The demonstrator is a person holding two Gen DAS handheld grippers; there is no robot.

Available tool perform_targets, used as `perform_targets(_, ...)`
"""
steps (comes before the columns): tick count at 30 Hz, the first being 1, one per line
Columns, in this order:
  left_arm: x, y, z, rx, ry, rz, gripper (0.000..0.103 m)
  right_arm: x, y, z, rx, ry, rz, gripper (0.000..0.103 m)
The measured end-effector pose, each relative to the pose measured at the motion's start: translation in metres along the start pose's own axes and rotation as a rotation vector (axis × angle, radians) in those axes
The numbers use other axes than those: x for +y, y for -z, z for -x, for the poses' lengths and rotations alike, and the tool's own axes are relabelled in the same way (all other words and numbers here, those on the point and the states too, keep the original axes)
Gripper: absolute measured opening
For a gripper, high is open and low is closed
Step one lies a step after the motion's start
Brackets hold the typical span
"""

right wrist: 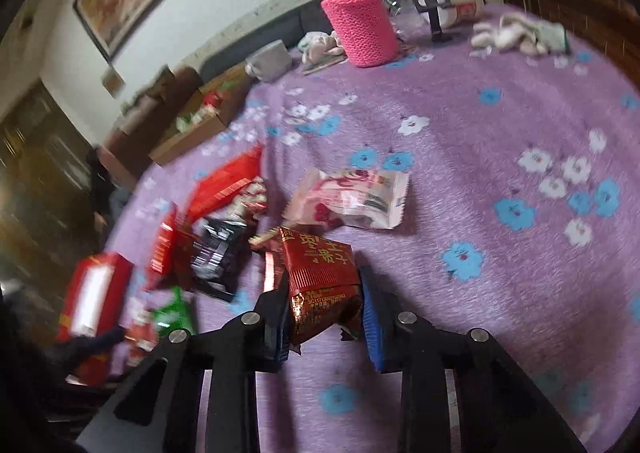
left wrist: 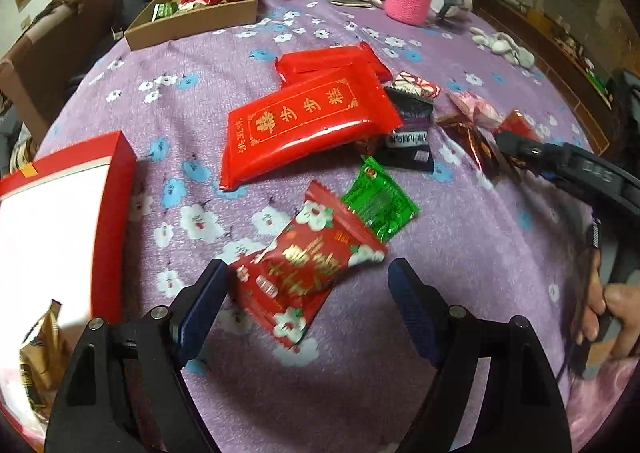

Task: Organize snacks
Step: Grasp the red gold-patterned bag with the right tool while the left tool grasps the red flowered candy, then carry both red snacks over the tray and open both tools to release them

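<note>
We work over a table under a purple flowered cloth [left wrist: 480, 253], and we go from big to small. A red box [left wrist: 116, 213] with a white inside sits at the table's left edge; a brown cardboard tray [left wrist: 192, 23], already holding some snacks, lies toward the far left corner. Mid-table rest 2 long red packs [left wrist: 308, 125], 1 partly on the other, long axes running from near-left to far-right.

Our left gripper [left wrist: 308, 301] hangs with its jaws wide and empty. Between and just ahead of them lies a red flowered packet [left wrist: 308, 273], its long axis slanting across the gap from the left finger toward the far right; a green sachet [left wrist: 378, 205] touches its far end. The left hand is plainly nearer to these 2.

Our right gripper [right wrist: 324, 309] has closed narrow on a small red-brown foil snack [right wrist: 320, 277], pinched across its width, with a pink-white packet [right wrist: 352, 197] just beyond. We judge its next trip is to the tray or box, both off to the left.
</note>
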State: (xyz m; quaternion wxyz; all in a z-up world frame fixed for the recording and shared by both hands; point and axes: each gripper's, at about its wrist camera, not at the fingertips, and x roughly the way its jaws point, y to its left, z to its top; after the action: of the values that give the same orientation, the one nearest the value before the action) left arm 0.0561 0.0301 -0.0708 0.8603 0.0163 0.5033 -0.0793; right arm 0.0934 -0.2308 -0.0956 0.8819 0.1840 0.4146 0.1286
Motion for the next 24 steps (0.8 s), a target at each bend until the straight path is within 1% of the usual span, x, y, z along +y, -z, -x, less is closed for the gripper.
perform_targets(4,-0.006,-0.004,-0.007,-0.032,-0.018,-0.022,0.080,-0.005,-0.003,0.009,-0.017,-0.104,-0.056,0.030)
perform_targets(5,-0.007,-0.004,-0.008,-0.038,-0.025,-0.030,0.073,-0.006,-0.003,0.008,-0.012,-0.115,-0.066,0.030)
perform_targets(7,-0.009,-0.003,-0.009,-0.055,-0.038,-0.053,0.068,-0.010,-0.002,0.006,0.006,-0.128,-0.089,0.030)
perform_targets(8,-0.010,-0.002,-0.008,-0.061,-0.039,-0.064,0.063,-0.010,-0.002,0.005,0.012,-0.127,-0.096,0.030)
perform_targets(9,-0.011,-0.002,-0.008,-0.067,-0.040,-0.075,0.061,-0.012,-0.002,0.004,0.018,-0.129,-0.105,0.031)
perform_targets(11,-0.013,0.000,-0.005,-0.078,-0.039,-0.089,0.054,-0.013,-0.001,0.004,0.025,-0.141,-0.117,0.031)
perform_targets(12,-0.014,0.000,-0.003,-0.086,-0.038,-0.092,0.054,-0.013,-0.002,0.004,0.025,-0.142,-0.118,0.031)
perform_targets(17,-0.017,0.006,0.004,-0.110,0.006,-0.076,0.047,-0.012,-0.001,0.004,0.027,-0.140,-0.113,0.031)
perform_targets(18,-0.018,0.008,0.006,-0.115,0.021,-0.070,0.044,-0.011,-0.002,0.003,0.028,-0.143,-0.111,0.031)
perform_targets(20,-0.018,0.010,0.011,-0.134,0.031,-0.068,0.038,-0.009,-0.002,0.004,0.028,-0.164,-0.102,0.031)
perform_targets(21,-0.018,0.011,0.013,-0.139,0.040,-0.063,0.038,-0.006,-0.001,0.005,0.023,-0.175,-0.090,0.031)
perform_targets(23,-0.017,0.013,0.018,-0.149,0.053,-0.046,0.032,0.000,-0.001,0.008,0.012,-0.192,-0.060,0.031)
perform_targets(24,-0.016,0.014,0.019,-0.157,0.054,-0.043,0.032,0.004,0.000,0.009,0.007,-0.201,-0.045,0.031)
